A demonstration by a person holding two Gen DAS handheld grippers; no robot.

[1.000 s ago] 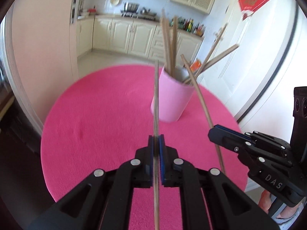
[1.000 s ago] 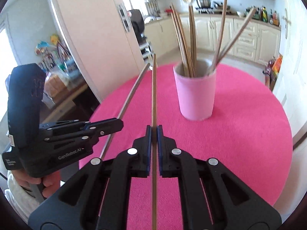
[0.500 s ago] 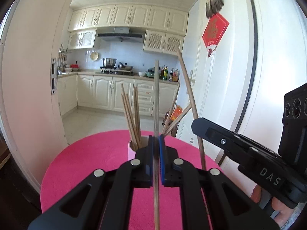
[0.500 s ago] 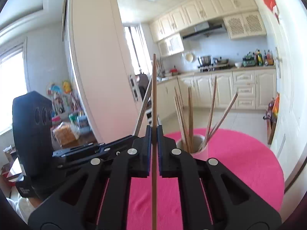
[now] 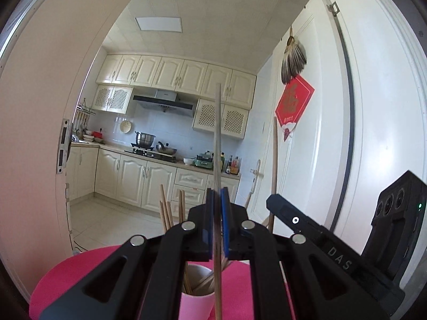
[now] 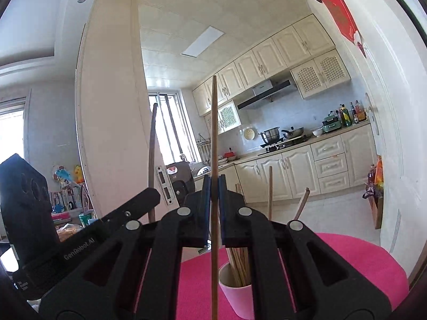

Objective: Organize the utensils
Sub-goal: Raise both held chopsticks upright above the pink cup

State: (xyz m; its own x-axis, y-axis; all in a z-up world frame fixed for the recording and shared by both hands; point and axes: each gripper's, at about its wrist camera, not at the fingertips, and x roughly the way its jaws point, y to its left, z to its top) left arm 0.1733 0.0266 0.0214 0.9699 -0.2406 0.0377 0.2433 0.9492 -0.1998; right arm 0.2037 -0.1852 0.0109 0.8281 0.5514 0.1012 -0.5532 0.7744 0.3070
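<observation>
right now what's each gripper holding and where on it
Left gripper pinches one chopstick partway along its shaft, both ends free. Right gripper holds another chopstick the same way.

**Matt plastic, bare wood, fuzzy cloth**

The left gripper point(image 5: 218, 221) and right gripper point(image 6: 214, 208) are matt black plastic with shiny metal rivets; their pads point(image 5: 226, 221) look like blue rubber. Each clamps a chopstick point(image 5: 218, 160) point(image 6: 213, 160) of smooth, unvarnished wood. At lower centre, the pink cup point(image 6: 237, 296) has a smooth, matt wall, pale inside. The pink tablecloth point(image 6: 360, 264) looks soft and slightly fuzzy. Mid-frame, the cabinets point(image 5: 133, 178) are satin cream, and a pot point(image 5: 145, 138) is polished metal.
</observation>
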